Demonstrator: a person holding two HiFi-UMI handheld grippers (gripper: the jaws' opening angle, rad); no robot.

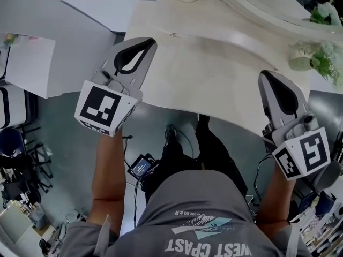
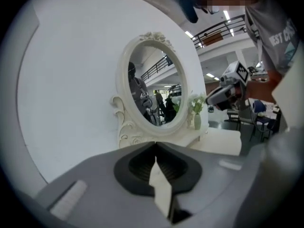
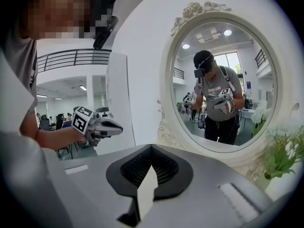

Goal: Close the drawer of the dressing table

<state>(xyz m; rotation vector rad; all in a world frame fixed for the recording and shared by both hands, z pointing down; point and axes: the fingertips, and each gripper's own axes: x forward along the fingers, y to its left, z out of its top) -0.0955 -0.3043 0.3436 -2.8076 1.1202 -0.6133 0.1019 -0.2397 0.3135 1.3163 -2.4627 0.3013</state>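
Observation:
The cream dressing table (image 1: 214, 74) fills the upper middle of the head view, its curved front edge facing me. No drawer shows in any view; the tabletop hides whatever lies beneath it. My left gripper (image 1: 147, 42) hovers over the table's left front corner, shut and empty. At the table's right front edge is my right gripper (image 1: 266, 75), also shut with nothing in it. In the left gripper view the jaws (image 2: 156, 148) point at the oval mirror (image 2: 154, 87). The right gripper's jaws (image 3: 151, 148) face the same mirror (image 3: 223, 80).
A vase of white flowers (image 1: 313, 60) stands at the table's right rear, near the mirror frame. A white wall panel (image 1: 69, 42) runs along the left. Black chairs (image 1: 16, 154) crowd the floor at left. A small device with cables (image 1: 142, 167) lies under the table front.

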